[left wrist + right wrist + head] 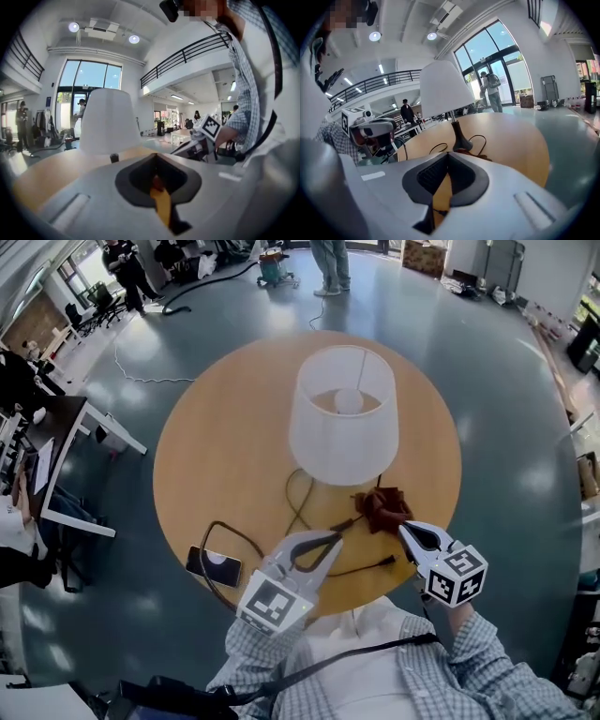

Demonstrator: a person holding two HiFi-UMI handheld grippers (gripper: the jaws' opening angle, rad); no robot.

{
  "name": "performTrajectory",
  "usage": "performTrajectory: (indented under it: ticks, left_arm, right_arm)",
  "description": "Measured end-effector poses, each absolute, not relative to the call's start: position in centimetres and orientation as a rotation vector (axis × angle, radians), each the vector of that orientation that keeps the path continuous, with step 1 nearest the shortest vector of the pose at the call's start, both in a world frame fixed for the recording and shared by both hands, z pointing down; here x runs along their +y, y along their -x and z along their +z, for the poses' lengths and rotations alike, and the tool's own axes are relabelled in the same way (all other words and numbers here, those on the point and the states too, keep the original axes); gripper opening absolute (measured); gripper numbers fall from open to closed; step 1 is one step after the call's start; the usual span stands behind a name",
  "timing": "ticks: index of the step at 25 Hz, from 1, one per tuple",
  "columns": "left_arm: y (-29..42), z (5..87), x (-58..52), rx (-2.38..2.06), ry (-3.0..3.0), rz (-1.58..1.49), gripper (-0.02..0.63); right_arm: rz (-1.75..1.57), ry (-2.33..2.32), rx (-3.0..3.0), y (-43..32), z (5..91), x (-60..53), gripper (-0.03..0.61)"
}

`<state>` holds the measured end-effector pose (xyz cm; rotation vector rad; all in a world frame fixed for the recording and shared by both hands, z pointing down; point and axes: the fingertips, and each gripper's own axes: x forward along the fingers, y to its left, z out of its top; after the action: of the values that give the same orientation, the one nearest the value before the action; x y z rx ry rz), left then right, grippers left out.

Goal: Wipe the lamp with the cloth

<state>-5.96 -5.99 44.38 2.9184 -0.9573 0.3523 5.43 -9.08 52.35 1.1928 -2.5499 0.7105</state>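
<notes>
My left tool [323,542] and right tool [407,530] are closed, empty. The crumpled dark-brown cloth [382,508] looks soft and light; I'd pinch a raised fold.

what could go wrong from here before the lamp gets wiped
1. The cloth lies by the lamp base with the cord looping beside it; a grab there may catch the cord and tug the lamp.
2. The right gripper, nearest the cloth, has shut, empty jaws and could just shove it.
3. The phone sits near the table edge by the left gripper and might get knocked off.
</notes>
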Motion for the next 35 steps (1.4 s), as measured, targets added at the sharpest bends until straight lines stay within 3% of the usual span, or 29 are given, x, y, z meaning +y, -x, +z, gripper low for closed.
performTrajectory:
  ticks: [14,25,35]
  left_arm:
    - [-1.1,45.0,2.1,-0.729,-2.953,0.320,0.005]
    - [-5.7,43.8,9.4,-0.865,-2.962,0.294,0.005]
    - [-2.0,43.5,12.8,-1.075,-2.512,-0.077,0.005]
  right_arm:
    - [0.712,-1.152,-2.592,-6.1,51.6,-3.1,0.004]
    - [0.658,-1.133,-2.623,-12.4,51.1,5.2,0.003]
    - [0.658,-1.088,-2.675,-12.9,49.9,9.3,0.003]
